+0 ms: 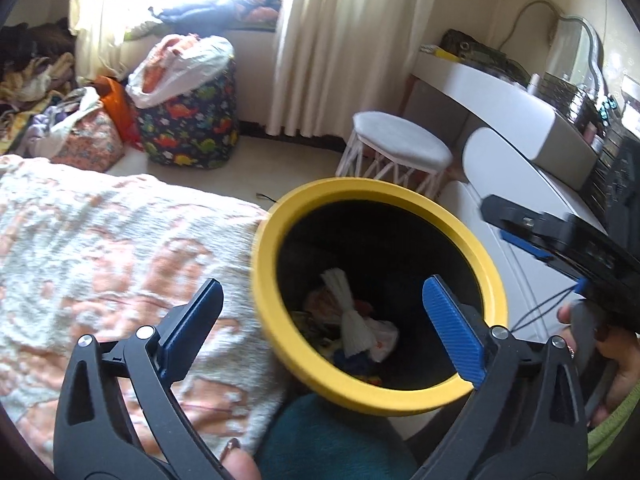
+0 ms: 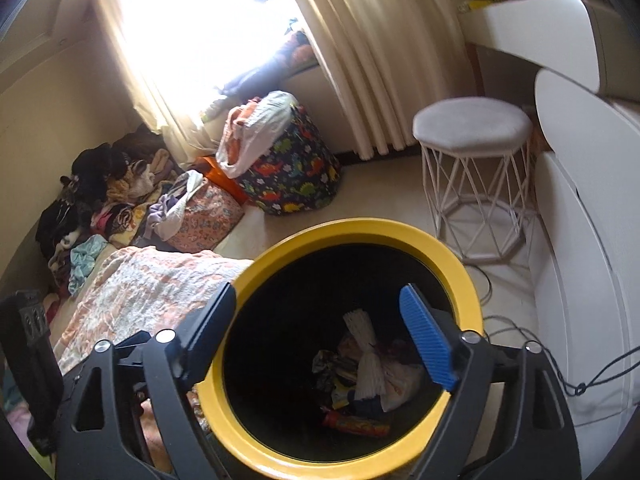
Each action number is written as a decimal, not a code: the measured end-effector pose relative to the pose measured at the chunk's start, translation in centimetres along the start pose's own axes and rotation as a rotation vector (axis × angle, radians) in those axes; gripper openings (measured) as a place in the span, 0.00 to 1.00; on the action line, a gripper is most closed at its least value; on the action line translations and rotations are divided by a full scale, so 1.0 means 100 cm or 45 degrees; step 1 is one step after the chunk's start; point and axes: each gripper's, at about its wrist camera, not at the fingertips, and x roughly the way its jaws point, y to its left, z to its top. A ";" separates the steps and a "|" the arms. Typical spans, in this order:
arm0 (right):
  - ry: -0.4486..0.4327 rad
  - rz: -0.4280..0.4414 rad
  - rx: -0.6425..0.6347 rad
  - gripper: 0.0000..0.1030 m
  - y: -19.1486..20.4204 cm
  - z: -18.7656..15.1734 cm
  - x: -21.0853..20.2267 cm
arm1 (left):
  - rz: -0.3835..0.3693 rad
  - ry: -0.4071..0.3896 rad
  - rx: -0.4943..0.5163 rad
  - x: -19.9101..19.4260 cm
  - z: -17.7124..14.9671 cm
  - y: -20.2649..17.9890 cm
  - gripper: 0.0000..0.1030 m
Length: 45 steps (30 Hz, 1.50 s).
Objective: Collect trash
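A black bin with a yellow rim (image 1: 492,276) stands beside the bed; it also shows in the right wrist view (image 2: 468,284). Inside lie a twisted white paper wrapper (image 1: 352,320), crumpled wrappers and a red tube (image 2: 356,426). My left gripper (image 1: 324,304) is open and empty above the bin's near left rim. My right gripper (image 2: 320,312) is open and empty right over the bin's mouth. The right gripper also shows at the right of the left wrist view (image 1: 560,240), held by a hand.
A bed with a pink-and-white blanket (image 1: 100,248) lies left of the bin. A white wire stool (image 2: 472,172), a white dresser (image 2: 588,240), a dinosaur-print bag (image 2: 292,172) and piled clothes (image 2: 100,200) stand around. Cables (image 2: 520,332) trail on the floor.
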 end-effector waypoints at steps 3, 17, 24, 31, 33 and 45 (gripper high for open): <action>-0.075 0.007 -0.054 0.91 0.012 -0.002 -0.010 | 0.086 -0.033 0.004 -0.012 0.000 0.008 0.89; -0.476 -0.109 -0.301 0.94 0.069 -0.040 -0.056 | 0.263 -0.251 -0.075 -0.082 -0.018 0.050 0.89; -0.560 -0.103 -0.332 0.94 0.085 -0.057 -0.065 | 0.342 -0.336 -0.061 -0.113 -0.028 0.055 0.89; -0.578 -0.114 -0.362 0.94 0.090 -0.063 -0.066 | 0.386 -0.356 -0.048 -0.124 -0.038 0.056 0.89; -0.574 -0.113 -0.365 0.94 0.091 -0.064 -0.065 | 0.394 -0.357 -0.058 -0.124 -0.038 0.058 0.89; -0.560 -0.091 -0.395 0.94 0.100 -0.070 -0.059 | 0.391 -0.364 -0.078 -0.123 -0.039 0.060 0.89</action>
